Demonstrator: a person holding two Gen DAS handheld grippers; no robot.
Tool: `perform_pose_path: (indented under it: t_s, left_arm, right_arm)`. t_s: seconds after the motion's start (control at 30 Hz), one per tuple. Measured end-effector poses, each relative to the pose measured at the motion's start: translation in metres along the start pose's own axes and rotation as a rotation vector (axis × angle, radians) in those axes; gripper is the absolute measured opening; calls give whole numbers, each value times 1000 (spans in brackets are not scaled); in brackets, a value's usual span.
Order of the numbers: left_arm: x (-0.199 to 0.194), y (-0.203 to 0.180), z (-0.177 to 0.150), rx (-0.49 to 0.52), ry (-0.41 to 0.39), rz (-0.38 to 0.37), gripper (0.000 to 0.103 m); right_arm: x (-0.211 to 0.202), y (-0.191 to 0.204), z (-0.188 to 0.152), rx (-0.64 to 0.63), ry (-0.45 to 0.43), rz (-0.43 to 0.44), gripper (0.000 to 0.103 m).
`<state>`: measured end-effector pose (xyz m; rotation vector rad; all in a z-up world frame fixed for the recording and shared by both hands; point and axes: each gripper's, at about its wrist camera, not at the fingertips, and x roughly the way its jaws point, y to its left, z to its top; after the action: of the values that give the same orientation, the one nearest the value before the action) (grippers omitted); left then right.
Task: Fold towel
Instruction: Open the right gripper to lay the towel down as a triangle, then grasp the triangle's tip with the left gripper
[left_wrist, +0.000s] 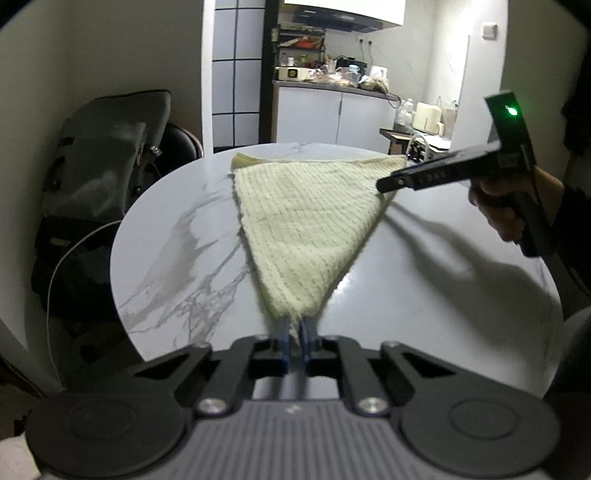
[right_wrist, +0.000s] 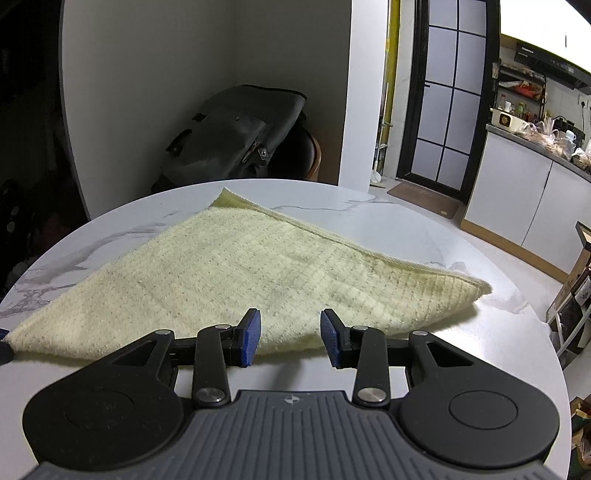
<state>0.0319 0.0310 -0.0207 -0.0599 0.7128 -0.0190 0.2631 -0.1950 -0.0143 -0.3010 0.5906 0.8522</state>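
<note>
A pale yellow waffle-weave towel (left_wrist: 306, 229) lies folded into a triangle on the round white marble table (left_wrist: 177, 258). My left gripper (left_wrist: 294, 325) is shut on the towel's near corner and holds it slightly lifted. In the right wrist view the towel (right_wrist: 236, 273) spreads across the table in front of my right gripper (right_wrist: 290, 338), which is open and empty just above the towel's long near edge. The right gripper (left_wrist: 391, 182) also shows in the left wrist view, over the towel's far right corner.
A dark backpack on a chair (left_wrist: 99, 166) stands beyond the table's far left edge. A kitchen counter (left_wrist: 332, 85) with clutter is at the back. The table rim (right_wrist: 554, 354) drops off to the right, with boxes (right_wrist: 580, 280) on the floor beyond.
</note>
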Motion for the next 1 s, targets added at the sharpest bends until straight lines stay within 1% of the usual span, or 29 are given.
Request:
perform_pose_path:
  t_s: [0.23, 0.57, 0.87, 1.0]
  left_arm:
    - [-10, 3, 5, -13, -20, 5, 3]
    - [-28, 19, 13, -31, -55, 52, 2]
    - [-40, 28, 20, -40, -84, 75, 2]
    - [-46, 34, 23, -59, -103, 82, 2]
  right_arm:
    - [-8, 9, 0, -41, -28, 28, 40]
    - [-6, 25, 3, -67, -18, 60, 40]
    - [0, 37, 2, -84, 13, 80, 40]
    - [4, 48, -2, -88, 38, 71, 40]
